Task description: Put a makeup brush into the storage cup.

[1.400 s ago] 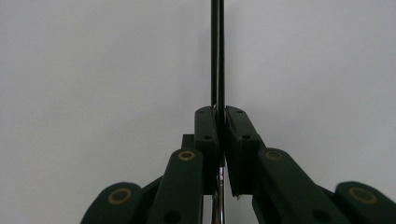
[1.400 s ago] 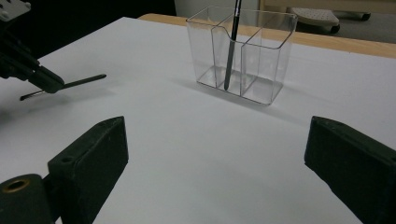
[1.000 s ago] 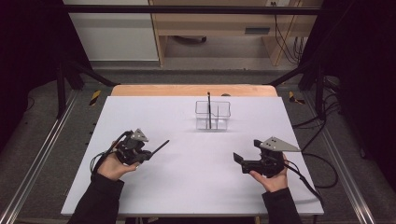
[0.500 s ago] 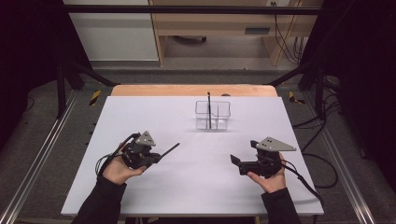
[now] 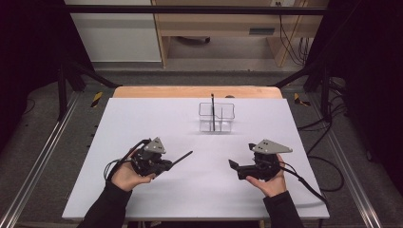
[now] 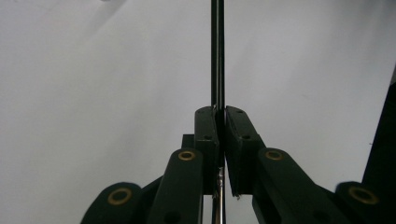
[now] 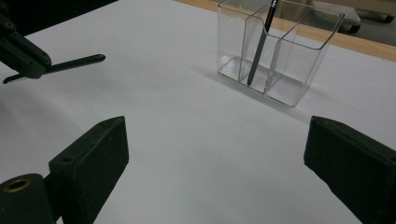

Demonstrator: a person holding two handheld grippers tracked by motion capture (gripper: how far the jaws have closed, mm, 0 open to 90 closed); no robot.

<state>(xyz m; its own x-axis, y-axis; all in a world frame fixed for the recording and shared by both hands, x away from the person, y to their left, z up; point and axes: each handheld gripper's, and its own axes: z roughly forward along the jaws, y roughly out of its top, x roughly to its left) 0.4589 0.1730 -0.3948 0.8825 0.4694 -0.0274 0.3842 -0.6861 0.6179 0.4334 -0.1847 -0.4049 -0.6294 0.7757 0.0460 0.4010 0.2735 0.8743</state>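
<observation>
My left gripper (image 5: 167,164) hovers over the near left of the white table (image 5: 142,118), shut on a slim black pen (image 5: 183,157) that sticks out toward the table's middle. In the left gripper view the pads (image 6: 208,130) pinch the pen (image 6: 217,56), which runs straight up. A clear divided holder (image 5: 224,114) stands at the far centre with another dark pen (image 5: 213,111) upright in it. My right gripper (image 5: 234,165) is at the near right, open and holding nothing. In the right gripper view its jaws (image 7: 217,135) stand wide, facing the holder (image 7: 289,60), its pen (image 7: 261,42) and the held pen (image 7: 77,63).
A wooden strip (image 5: 190,91) borders the table's far edge. Metal frame rails (image 5: 43,156) run along both sides, and cables (image 5: 328,166) lie on the floor to the right. Open white surface lies between the grippers and the holder.
My left hand has carried the pen to the right, toward the table's middle. The right gripper has stayed almost where it was.
</observation>
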